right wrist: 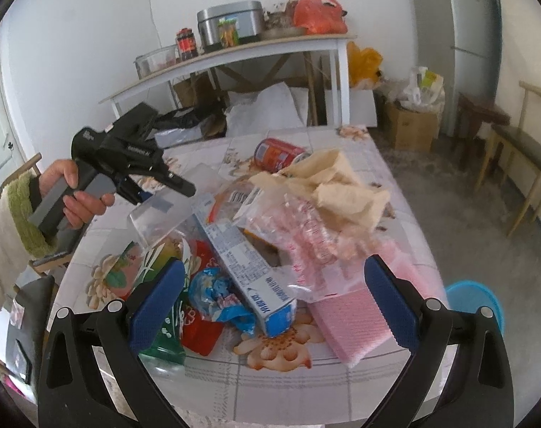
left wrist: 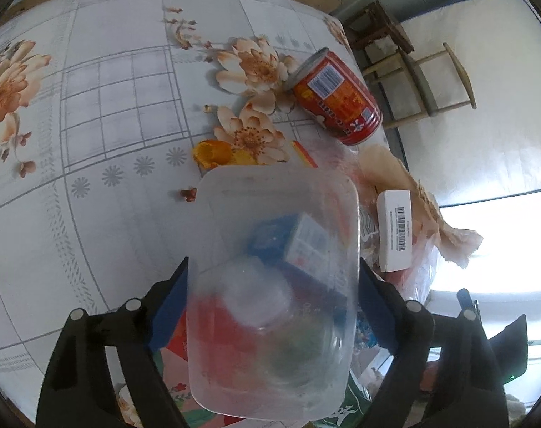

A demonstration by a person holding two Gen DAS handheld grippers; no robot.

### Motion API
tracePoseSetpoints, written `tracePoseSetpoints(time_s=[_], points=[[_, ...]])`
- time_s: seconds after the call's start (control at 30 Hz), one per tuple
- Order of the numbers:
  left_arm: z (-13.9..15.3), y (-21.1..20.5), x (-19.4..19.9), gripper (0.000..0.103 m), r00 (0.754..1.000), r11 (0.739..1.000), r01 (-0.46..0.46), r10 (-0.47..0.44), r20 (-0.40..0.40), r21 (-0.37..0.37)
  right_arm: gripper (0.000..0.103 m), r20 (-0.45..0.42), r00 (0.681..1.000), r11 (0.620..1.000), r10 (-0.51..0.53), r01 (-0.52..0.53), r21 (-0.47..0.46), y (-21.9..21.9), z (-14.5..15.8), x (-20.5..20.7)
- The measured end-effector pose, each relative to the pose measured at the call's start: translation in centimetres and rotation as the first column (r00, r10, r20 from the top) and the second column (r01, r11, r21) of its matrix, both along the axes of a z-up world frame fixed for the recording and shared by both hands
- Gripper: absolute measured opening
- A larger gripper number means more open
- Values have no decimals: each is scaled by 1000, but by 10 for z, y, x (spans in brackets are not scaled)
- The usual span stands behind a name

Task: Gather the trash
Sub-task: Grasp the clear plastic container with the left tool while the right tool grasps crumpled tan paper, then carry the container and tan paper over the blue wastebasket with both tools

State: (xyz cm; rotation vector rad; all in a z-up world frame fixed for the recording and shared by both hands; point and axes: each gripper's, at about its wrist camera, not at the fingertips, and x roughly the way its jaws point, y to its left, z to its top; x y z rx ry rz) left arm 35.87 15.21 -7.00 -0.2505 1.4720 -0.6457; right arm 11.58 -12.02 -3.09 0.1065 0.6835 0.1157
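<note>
Translucent plastic fills the bottom centre of the left wrist view: a clear rectangular container (left wrist: 270, 285) sits between the blue pads of the left gripper (left wrist: 273, 306), its side walls right against both pads, so the wide-set fingers appear to be gripping it. Through its frosted bottom a blue-and-white box and red wrapping show blurred. Only this view shows the red drink can (left wrist: 336, 98) lying on its side in the upper right, an orange peel (left wrist: 213, 153) at centre, and a white barcoded box (left wrist: 395, 230) at right on crumpled tan paper (left wrist: 424, 207).

From the right wrist view the heap of trash spreads across the flowered tablecloth (right wrist: 270, 374) in mid-frame: a long blue-and-white carton (right wrist: 249, 267), a crumpled blue wrapper (right wrist: 217, 296), a pink cloth (right wrist: 352, 317) and a clear pink-printed bag (right wrist: 306, 235). Here the can (right wrist: 279, 153) lies further back. At left, a hand (right wrist: 74, 192) in a cream sleeve with a green cuff holds the other gripper's handle above the container (right wrist: 167, 207). The right gripper (right wrist: 274, 303) stands wide open over the carton, its pads touching nothing.
</note>
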Motion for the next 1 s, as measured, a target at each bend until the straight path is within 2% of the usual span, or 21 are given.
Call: tracePoseSetpoints(time_s=[0.17, 0.3, 0.4, 0.47, 0.57, 0.67, 0.77, 0.83, 1.0], points=[[7, 22, -5, 81, 997, 997, -68, 69, 29, -43, 96, 64, 998, 1000, 14, -14, 0, -20, 21, 3], [23, 50, -15, 81, 985, 986, -145, 151, 79, -87, 96, 72, 996, 994, 61, -67, 84, -44, 35, 32], [36, 65, -28, 81, 969, 977, -187, 201, 145, -103, 96, 0, 988, 980, 155, -154, 123, -59, 27, 72], [45, 79, -41, 81, 954, 966, -220, 242, 177, -133, 96, -87, 963, 958, 256, -240, 158, -66, 11, 103], [50, 95, -55, 81, 937, 949, -264, 295, 189, -172, 96, -197, 927, 940, 319, -283, 190, -76, -14, 135], [49, 108, -65, 81, 927, 935, -292, 328, 183, -199, 95, -272, 882, 910, 384, -312, 271, -82, -36, 160], [47, 114, -73, 81, 921, 929, -309, 346, 179, -205, 84, -296, 857, 882, 423, -314, 350, -85, -48, 177], [47, 117, -77, 81, 917, 927, -315, 353, 184, -204, 69, -326, 845, 880, 423, -299, 368, -84, -57, 187], [44, 120, -80, 81, 911, 919, -331, 370, 182, -214, 43, -352, 833, 874, 428, -281, 397, -82, -62, 192]])
